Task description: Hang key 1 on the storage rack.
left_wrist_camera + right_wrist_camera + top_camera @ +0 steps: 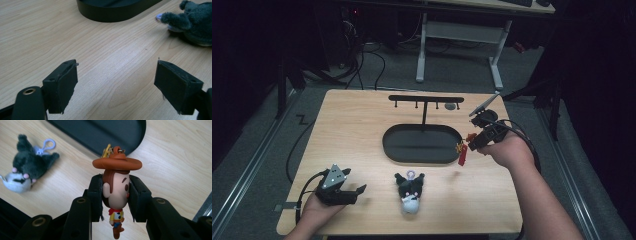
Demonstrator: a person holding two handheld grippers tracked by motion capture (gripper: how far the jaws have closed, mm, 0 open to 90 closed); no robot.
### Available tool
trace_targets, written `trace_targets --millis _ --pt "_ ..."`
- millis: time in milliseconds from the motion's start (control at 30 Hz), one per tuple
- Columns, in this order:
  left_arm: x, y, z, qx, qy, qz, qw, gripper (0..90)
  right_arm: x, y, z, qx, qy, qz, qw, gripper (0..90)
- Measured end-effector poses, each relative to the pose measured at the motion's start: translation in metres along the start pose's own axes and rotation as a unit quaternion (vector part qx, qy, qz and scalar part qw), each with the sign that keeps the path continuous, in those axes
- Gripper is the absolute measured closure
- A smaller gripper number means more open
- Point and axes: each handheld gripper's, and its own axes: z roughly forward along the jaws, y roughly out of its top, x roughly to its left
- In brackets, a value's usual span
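Clamped by its head between the right gripper's (115,195) black jaws, low in the right gripper view, the cowboy keychain figure (116,192) looked light, hard and smooth. It hung right of the black hook stand (422,144), its gold ring free for hanging. At lower left the left gripper (116,86) sat wide and empty.

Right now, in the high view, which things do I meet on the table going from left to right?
Left gripper → black plush keychain toy → right gripper shut on the cowboy figure keychain. The black oval tray with its hook stand spans the middle, so I leave it out.
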Motion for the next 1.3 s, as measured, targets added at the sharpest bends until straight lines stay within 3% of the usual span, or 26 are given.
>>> trace_targets --millis 367,833,1200,1300 --pt "0.000 0.000 0.000 -0.001 -0.007 0.000 1.0000 19.2 -0.007 0.021 0.007 -0.002 -0.013 0.001 0.9999 66.9" --pt "0.000 0.000 0.000 -0.002 -0.011 -0.001 0.9999 19.2 -0.018 0.052 0.002 -0.030 -0.010 0.028 0.9991 66.9" --pt "0.000 -0.002 -0.001 0.002 -0.010 -0.001 0.9999 19.2 -0.023 0.076 0.002 -0.038 -0.011 0.027 0.9989 67.0" --pt "0.001 -0.003 -0.002 0.001 -0.010 -0.003 0.9999 19.3 -0.026 0.082 -0.003 -0.051 -0.011 0.031 0.9981 66.9"
